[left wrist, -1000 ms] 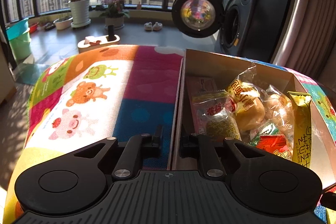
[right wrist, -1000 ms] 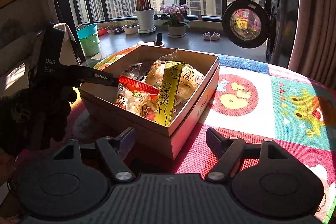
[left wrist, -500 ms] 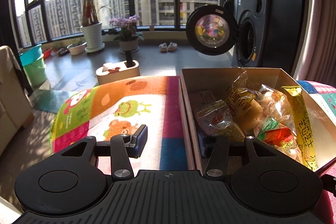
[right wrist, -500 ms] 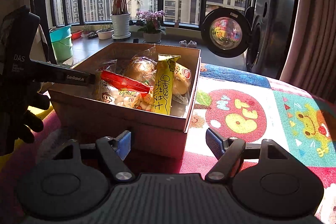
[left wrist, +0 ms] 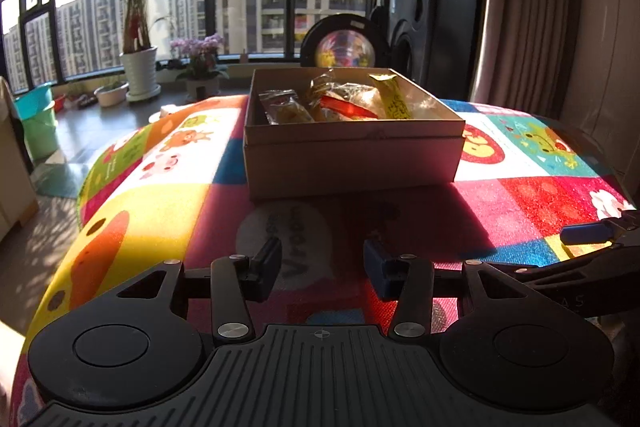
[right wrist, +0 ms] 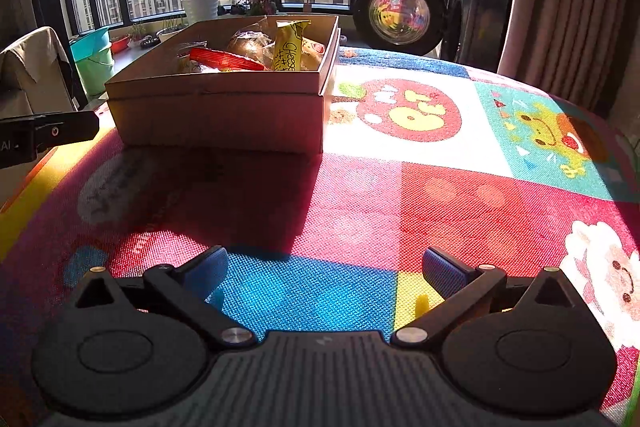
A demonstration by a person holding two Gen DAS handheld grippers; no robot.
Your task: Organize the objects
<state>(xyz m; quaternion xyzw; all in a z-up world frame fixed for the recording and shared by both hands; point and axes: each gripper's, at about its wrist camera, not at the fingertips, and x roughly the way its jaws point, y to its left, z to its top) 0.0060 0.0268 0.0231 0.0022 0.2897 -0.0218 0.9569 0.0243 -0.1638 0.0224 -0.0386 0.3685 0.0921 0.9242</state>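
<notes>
Far to your left, past the edge of the patterned mat (left wrist: pixel 172 195), a teal bucket (left wrist: pixel 38 115) stands on the floor, cut by the frame edge, with a tall potted plant (left wrist: pixel 138 39) and a pot of pink flowers (left wrist: pixel 200 61) by the window; the small things around them are too small to tell.

Your left gripper (left wrist: pixel 320 267) hangs over the shadowed part of the mat with its jaws partly apart and nothing between them; they have just eased in a little. Under them sits a white patch with lettering, half covered by the fingers.

Ahead of it the cardboard box (left wrist: pixel 352 163) rests on the mat, well apart from both tools. Only its near wall and rim show, so most of what lies inside is hidden. Above the rim you can see clear snack bags (left wrist: pixel 286 111), a red packet (left wrist: pixel 348 107) and a yellow cheese stick wrapper (right wrist: pixel 289 47); the rest blurs under glare.

Your right gripper (right wrist: pixel 324 271) is over the blue and yellow squares, jaws spread wide and empty, having just been opening. In the left wrist view only one of its fingers (left wrist: pixel 588 233) pokes in at the right edge.

Behind the box the round washer door (right wrist: pixel 400 13) stands open; its glass shows only warped reflections
</notes>
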